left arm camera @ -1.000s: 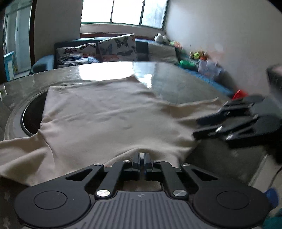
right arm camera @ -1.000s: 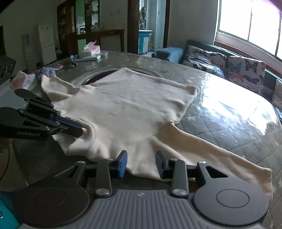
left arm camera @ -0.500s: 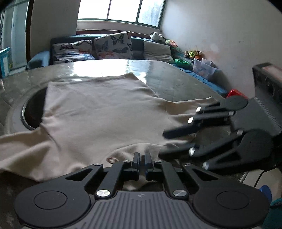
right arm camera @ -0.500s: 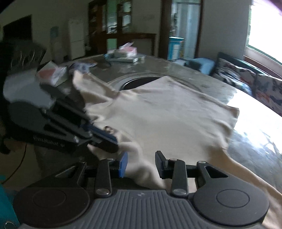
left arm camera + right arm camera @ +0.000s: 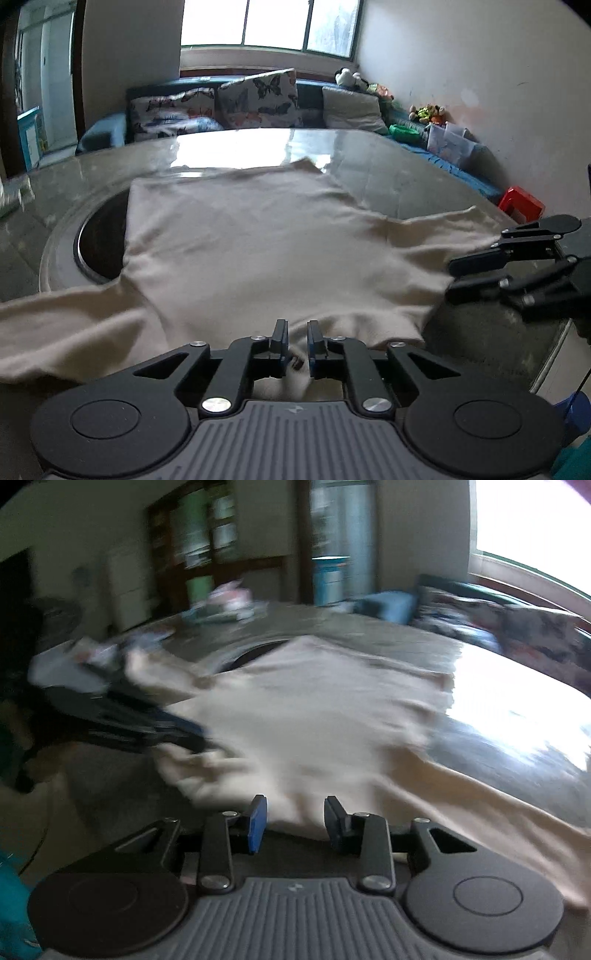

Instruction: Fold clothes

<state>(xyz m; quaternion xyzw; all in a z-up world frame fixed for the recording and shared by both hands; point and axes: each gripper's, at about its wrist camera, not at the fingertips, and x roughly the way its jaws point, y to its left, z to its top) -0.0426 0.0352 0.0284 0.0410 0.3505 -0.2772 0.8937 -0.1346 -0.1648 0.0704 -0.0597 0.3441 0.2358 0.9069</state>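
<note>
change, left gripper: the left gripper [image 5: 295, 341] was pinched shut on the collar hem in both earlier left wrist views; its jaws now stand slightly apart with a fold of cloth between them, so the grip looks released or nearly so.
change, right gripper: the right gripper [image 5: 295, 818] has its jaws spread wide, as in both earlier right wrist views, nothing held; half a second ago it sat beside the left tool over the collar, now it is out at 3 o'clock in the left wrist view, by the shoulder edge.
blur: right wrist view is smeared, tool probably mid-swing; exact contact with cloth cannot be told.
garment: beige long-sleeve top [image 5: 258, 236] lies spread flat on the table [image 5: 388, 173], collar at 6 o'clock, hem at 12, sleeves out to 9 and 3. No fold shows.
meaning: judged as re-gripping or spreading, hands moving to separate hold points.
edges: near table edge runs under both tools at 6; right sleeve [image 5: 454, 225] reaches the table edge at 3. Round dark recess [image 5: 99, 243] at 9, partly under the cloth.
open room: bare glossy tabletop from 12 to 2 beyond the hem; clutter [image 5: 221, 602] at far 11 in the right wrist view.
</note>
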